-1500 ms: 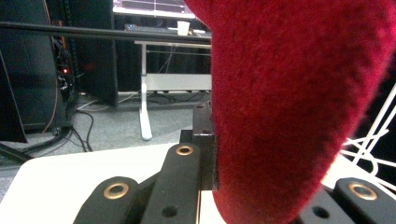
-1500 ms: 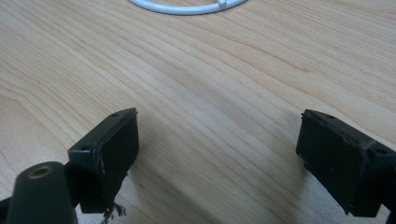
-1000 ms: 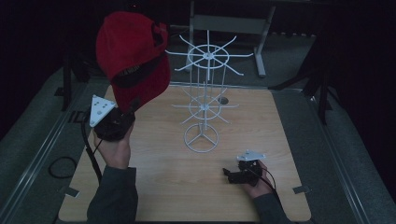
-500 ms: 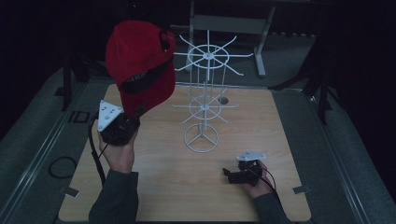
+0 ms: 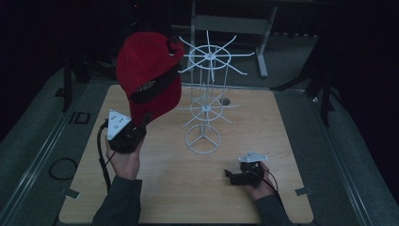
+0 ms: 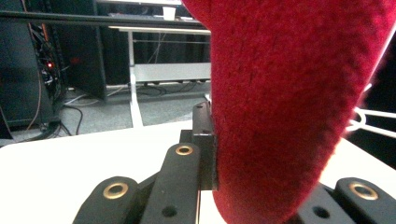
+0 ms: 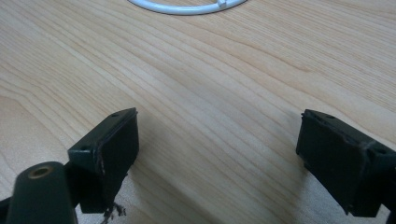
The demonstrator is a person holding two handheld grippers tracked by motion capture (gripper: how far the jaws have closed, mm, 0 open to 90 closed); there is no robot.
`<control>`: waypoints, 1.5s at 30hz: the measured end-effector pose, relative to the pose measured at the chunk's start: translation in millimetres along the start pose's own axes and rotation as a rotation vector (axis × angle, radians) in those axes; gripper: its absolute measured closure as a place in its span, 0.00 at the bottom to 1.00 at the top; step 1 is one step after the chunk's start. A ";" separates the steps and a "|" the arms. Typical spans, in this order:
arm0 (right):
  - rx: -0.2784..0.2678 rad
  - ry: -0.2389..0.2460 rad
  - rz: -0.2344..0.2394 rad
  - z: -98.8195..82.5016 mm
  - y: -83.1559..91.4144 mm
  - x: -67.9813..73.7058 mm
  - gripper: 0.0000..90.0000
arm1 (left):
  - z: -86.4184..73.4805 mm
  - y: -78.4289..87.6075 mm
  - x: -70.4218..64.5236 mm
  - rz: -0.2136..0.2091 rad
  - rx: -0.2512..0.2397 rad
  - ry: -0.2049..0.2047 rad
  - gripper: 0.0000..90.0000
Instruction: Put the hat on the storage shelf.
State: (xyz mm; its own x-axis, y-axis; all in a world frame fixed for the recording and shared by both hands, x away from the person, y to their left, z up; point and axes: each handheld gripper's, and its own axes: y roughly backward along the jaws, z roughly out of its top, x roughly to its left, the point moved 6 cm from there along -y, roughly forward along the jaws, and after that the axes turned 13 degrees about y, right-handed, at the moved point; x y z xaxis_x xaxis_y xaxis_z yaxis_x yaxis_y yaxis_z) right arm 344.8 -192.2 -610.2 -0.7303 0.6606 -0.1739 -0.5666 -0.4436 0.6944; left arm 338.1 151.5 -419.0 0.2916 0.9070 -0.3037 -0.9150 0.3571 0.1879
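A red cap [image 5: 148, 80] with a dark band is held up over the left of the wooden table [image 5: 164, 188]. My left gripper [image 5: 137, 126] is shut on its lower edge. In the left gripper view the red cap [image 6: 289, 107] is pinched against one black jaw, and my left gripper [image 6: 252, 186] points up at it. A white wire rack [image 5: 207, 94] with two tiers of radiating arms stands mid-table, and the cap's upper right edge overlaps the tip of one upper arm. My right gripper [image 5: 231, 176] rests low at the front right. In its own view, my right gripper [image 7: 219, 154] is open over bare wood.
The rack's round base ring [image 5: 203, 139] sits on the table between the two hands, and the same ring [image 7: 187, 7] lies just ahead of the right jaws. A white table frame [image 5: 230, 23] stands beyond the far edge. A dark cable loop [image 5: 61, 168] lies on the grey floor at the left.
My left gripper has come down and to the right with the cap, bringing it closer to the rack's upper arms. The right gripper has stayed where it was.
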 end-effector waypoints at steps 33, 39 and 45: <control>0.001 0.004 -0.001 -0.2 0.0 -0.3 0.14 | -49.5 -10.5 0.1 0.014 -0.011 -0.021 0.94; 0.001 0.006 -0.002 -0.3 0.1 -0.4 0.14 | -51.3 -8.4 -0.8 0.002 -0.004 -0.027 0.94; 0.000 0.003 -0.002 -0.2 0.0 -0.2 0.14 | -55.0 -7.3 -2.0 -0.015 -0.002 -0.036 0.82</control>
State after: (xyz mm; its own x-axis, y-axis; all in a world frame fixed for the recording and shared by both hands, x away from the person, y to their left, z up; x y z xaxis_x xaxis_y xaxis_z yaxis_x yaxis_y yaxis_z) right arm 344.9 -192.5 -610.3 -0.7307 0.6592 -0.1774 -0.5677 -0.4424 0.6942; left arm 328.9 134.8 -471.1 0.3155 0.9090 -0.2723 -0.9110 0.3705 0.1813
